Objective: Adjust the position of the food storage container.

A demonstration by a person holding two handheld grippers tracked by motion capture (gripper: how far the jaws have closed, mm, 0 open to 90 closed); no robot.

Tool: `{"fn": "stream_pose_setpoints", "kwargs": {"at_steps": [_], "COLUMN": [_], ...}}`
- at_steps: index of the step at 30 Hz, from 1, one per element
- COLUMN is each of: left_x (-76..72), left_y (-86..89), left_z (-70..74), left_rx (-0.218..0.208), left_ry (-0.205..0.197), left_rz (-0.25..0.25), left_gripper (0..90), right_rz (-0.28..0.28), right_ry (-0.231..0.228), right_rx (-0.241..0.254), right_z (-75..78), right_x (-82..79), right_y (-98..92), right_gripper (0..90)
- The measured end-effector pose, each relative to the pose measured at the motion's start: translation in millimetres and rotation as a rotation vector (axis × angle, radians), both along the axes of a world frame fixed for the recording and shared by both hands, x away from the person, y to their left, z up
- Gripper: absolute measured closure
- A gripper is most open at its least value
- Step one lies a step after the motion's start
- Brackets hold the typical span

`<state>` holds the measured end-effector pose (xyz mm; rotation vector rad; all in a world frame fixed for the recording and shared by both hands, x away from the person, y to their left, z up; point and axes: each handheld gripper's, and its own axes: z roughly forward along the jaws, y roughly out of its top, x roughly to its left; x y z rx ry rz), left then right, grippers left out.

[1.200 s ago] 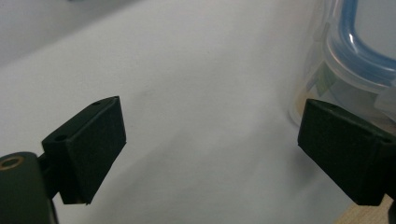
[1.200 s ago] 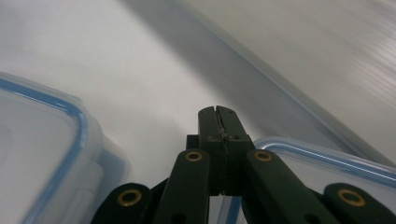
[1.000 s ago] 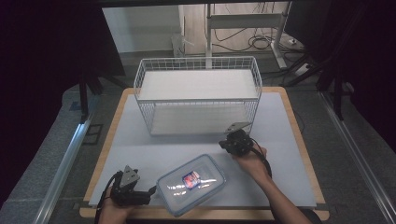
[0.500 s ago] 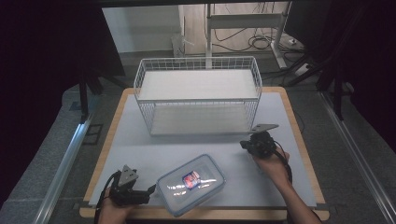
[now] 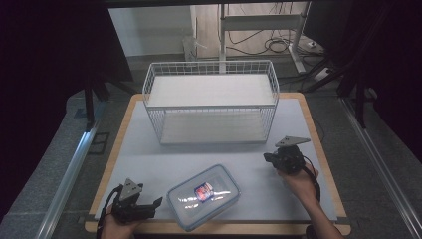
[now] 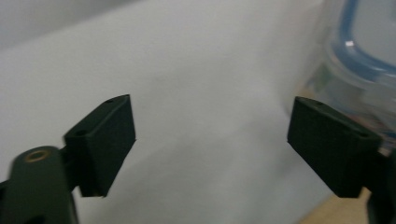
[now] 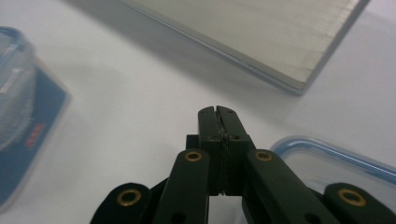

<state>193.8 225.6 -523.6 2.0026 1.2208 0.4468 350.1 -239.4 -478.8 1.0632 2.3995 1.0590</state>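
We count one clear plastic box (image 5: 203, 195) with a blue-edged lid, one white wire basket (image 5: 211, 99), and two grippers, one in each of the person's hands. The box lies flat near the front edge of the desk (image 5: 149, 159), a little left of the middle, turned at an angle to the desk's edge. It is rectangular with rounded corners, and its lid is on. Through the clear lid we see a small red and blue item inside, too small to identify. In the left gripper view the box (image 6: 359, 70) shows its blue rim and see-through wall just beyond one finger.

The left gripper (image 5: 152, 204) rests at the front left corner of the desk, just beside the box, pointing toward it. Its fingers (image 6: 105, 140) stand wide apart with nothing between them, only the pale desk surface.

The right gripper (image 5: 271, 158) sits to the right of the box and apart from it, held above the desk in the person's right hand (image 5: 297, 178). Its fingers (image 7: 218, 122) are pressed together with nothing in them.

The wire basket stands at the back of the desk, well apart from the box and both grippers. It is a long rectangular basket with a white panel across its top and another along its bottom.
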Motion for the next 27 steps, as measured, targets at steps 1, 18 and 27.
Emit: {"fn": "stream_pose_setpoints", "kwargs": {"at_steps": [1, 18, 27], "left_x": [-3.1, -33.7, -23.5], "left_y": [-0.8, -30.0, -37.5], "left_z": [0.9, -0.5, 2.2], "left_rx": [-0.01, -0.127, -0.171], "left_ry": [0.003, 0.132, 0.143], "left_rz": [-0.006, -0.159, -0.127], "left_gripper": [24.8, 89.5, 89.6], "right_rz": [0.004, 0.145, 0.231], "right_ry": [-0.001, 0.074, 0.119], "right_rx": [0.008, 0.068, 0.063], "right_z": [0.5, -6.3, -14.0], "right_x": [-2.1, -57.6, -72.2], "right_y": [0.7, 19.1, 42.6], "right_gripper": [89.7, 88.9, 88.9]}}
